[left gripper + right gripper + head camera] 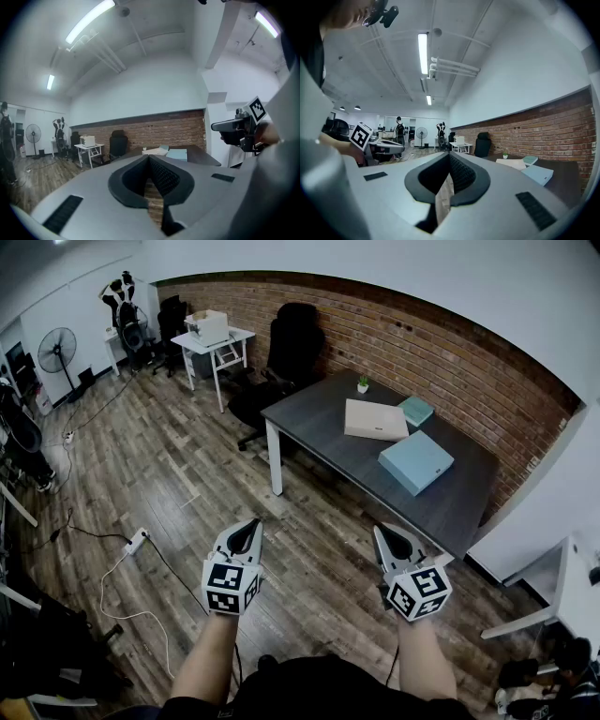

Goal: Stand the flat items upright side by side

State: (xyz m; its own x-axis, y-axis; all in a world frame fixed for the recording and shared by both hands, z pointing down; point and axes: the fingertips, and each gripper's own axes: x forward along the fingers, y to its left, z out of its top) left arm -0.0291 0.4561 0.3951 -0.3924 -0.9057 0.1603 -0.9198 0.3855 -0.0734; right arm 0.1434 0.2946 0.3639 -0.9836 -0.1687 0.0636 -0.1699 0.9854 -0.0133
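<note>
Head view: beige box [375, 419], light-blue box [415, 461] and small teal item [415, 410] lie flat on the dark table [323, 442]; none is upright.
Left gripper [247, 535]: jaws fully together, empty, well short of the table.
Right gripper [386, 540]: likewise closed and empty, probably carried that way for the approach.

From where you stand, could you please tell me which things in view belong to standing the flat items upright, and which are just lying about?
For the job: cream flat box, light blue flat box, small teal book, dark table, left hand-held gripper and right hand-held gripper, both shut and empty.

Lying about: potted plant, black office chair, white desk, fan, power strip.
</note>
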